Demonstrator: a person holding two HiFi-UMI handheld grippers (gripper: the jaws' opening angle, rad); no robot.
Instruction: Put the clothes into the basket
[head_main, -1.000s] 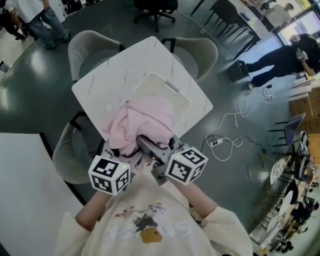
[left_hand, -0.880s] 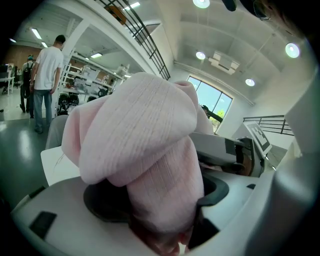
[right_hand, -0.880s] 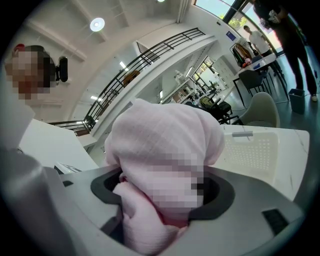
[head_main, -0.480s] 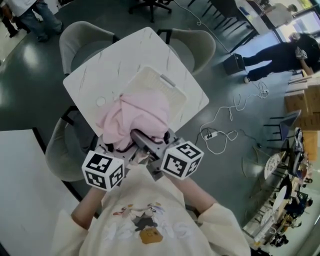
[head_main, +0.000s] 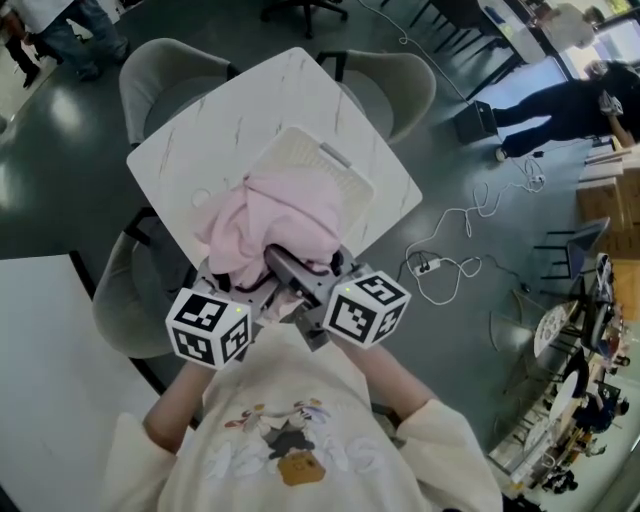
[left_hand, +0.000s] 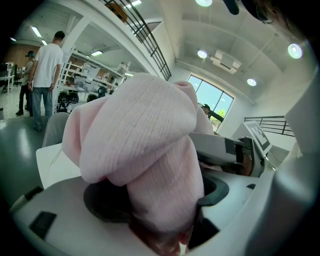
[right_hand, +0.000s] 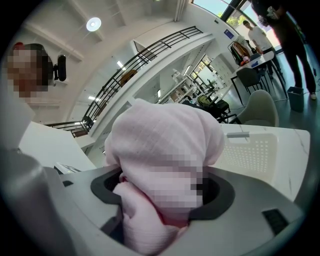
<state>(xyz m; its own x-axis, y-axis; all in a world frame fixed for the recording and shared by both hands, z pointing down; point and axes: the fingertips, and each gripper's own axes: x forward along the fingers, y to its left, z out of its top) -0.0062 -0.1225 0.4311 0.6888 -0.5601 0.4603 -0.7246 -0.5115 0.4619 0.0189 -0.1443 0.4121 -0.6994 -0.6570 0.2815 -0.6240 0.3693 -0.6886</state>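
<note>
Above the white table (head_main: 175, 160), left gripper (left_hand: 160, 210) and right gripper (right_hand: 160, 200) jaws clamp the pink garment (head_main: 285, 215) near the basket (head_main: 300, 155).

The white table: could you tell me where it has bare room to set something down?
Bare top lies along the far-left side of the table, between its edge and the basket, plus a narrow strip past the basket toward the right corner. The near side is crowded: the pink garment, clamped in the left gripper and right gripper, covers it.

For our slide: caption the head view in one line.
Left gripper and right gripper hold a pink garment by a white basket on a table.
</note>
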